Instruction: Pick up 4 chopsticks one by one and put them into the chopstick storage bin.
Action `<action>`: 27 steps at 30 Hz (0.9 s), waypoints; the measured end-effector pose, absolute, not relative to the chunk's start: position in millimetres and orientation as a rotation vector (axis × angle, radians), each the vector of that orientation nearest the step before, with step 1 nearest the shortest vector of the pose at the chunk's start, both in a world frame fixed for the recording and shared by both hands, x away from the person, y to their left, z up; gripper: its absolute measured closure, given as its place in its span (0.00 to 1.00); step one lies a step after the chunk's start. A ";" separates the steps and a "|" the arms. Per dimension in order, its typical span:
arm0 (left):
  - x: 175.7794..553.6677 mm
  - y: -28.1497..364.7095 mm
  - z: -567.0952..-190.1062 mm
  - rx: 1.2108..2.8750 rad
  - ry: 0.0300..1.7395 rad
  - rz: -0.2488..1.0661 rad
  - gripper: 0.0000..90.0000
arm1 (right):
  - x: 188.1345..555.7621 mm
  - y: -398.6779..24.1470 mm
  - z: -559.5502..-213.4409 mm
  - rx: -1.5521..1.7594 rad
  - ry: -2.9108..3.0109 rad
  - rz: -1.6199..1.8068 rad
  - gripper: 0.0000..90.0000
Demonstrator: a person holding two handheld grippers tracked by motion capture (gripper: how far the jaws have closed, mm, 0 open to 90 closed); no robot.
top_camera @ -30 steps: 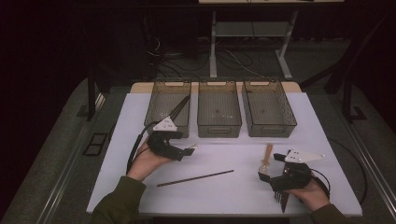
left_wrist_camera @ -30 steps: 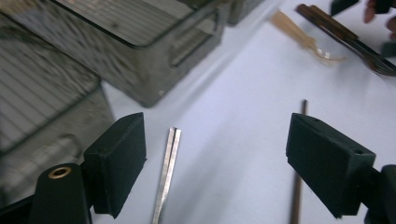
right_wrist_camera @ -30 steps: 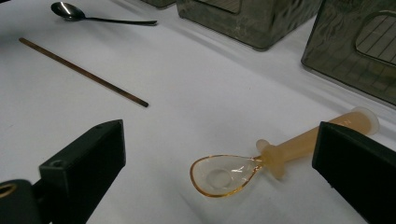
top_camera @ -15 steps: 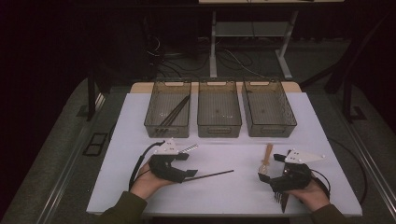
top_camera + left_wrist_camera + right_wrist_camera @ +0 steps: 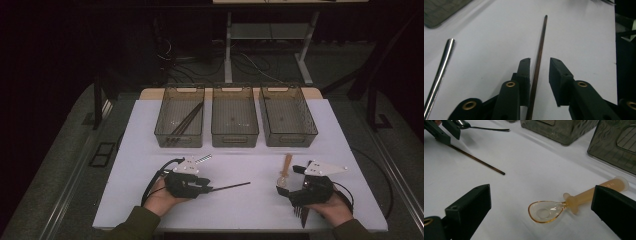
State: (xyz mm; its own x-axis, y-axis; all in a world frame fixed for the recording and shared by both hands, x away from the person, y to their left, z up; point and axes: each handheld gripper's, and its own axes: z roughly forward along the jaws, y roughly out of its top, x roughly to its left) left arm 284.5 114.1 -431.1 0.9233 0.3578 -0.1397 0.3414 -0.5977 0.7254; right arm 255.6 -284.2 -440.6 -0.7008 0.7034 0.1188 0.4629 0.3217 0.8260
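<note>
Two grippers at the white table [image 5: 150,125], one per hand. Left gripper [image 5: 539,67] is low over the table with a thin dark chopstick [image 5: 537,62] lying between its jaws — the stick runs along the inner face of one jaw, a clear gap remains to the other, so not yet clamped. The jaws have just been closing around it. From the high view the chopstick [image 5: 230,187] lies flat on the table, its free end pointing toward the table's middle. A metal spoon [image 5: 439,75] lies just beside the left gripper.

Right gripper [image 5: 541,202] has its jaws spread wide, holding nothing — an amber plastic spoon [image 5: 564,206] lies on the table between them, bowl up, touching neither pad as far as can be seen.

Three clear bins stand in a row at the far side; the left bin [image 5: 165,135] holds more chopsticks [image 5: 187,119].
</note>
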 end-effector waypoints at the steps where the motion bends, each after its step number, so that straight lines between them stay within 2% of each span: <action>1: 284.9 113.8 -432.4 2.276 0.488 0.028 0.82 | 255.5 -284.2 -440.5 1.056 2.326 1.319 0.03; 5: 284.9 111.4 -436.1 2.322 0.481 0.029 0.86 | 255.6 -283.9 -440.5 1.054 2.330 1.317 0.03; 15: 287.0 109.2 -441.5 2.392 0.468 0.064 0.86 | 255.3 -284.0 -440.6 1.054 2.328 1.317 0.03; 27: 290.7 110.0 -442.1 2.393 0.476 0.042 0.93 | 255.4 -283.4 -440.9 1.051 2.331 1.313 0.03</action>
